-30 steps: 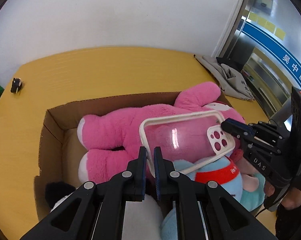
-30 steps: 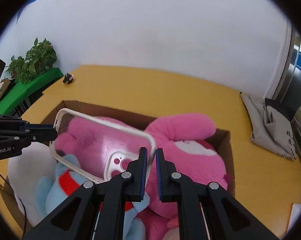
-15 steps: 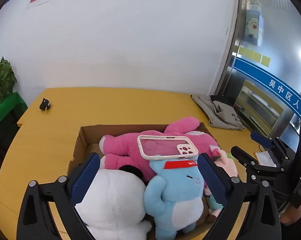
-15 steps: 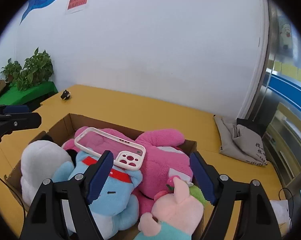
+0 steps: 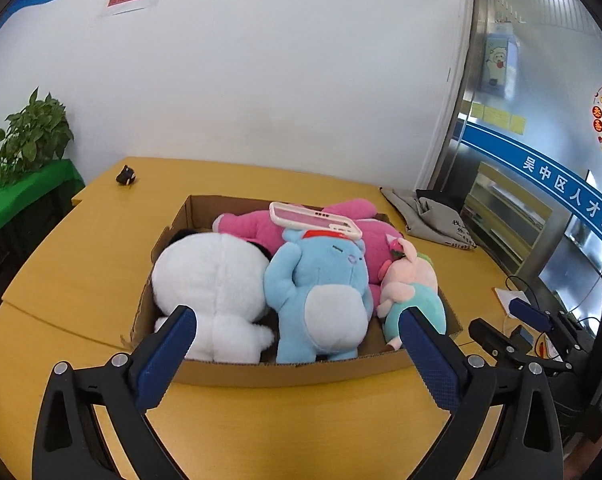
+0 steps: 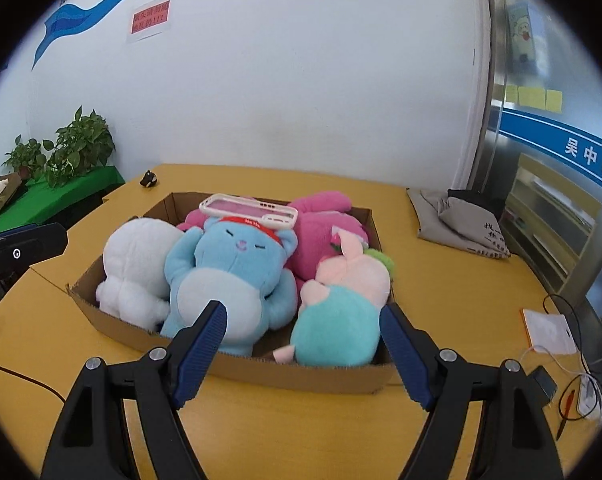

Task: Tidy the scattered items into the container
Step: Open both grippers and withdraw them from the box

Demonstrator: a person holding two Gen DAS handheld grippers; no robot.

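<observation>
1. Release is the change: a second ago both our grippers pinched the pink-and-white transparent phone case [image 5: 315, 222]; now it lies atop the plush pile, across the light blue plush bear [image 5: 321, 284] and the pink plush toy [image 6: 325, 232], inside the brown cardboard box [image 5: 301, 368].
2. Our left gripper [image 5: 297, 354] and right gripper [image 6: 303, 346] have both backed away, jaws spread wide and holding nothing.
3. On the yellow tabletop [image 5: 81, 264] a small black object [image 5: 126, 176] sits well apart from the box; we judge it may be next.
</observation>
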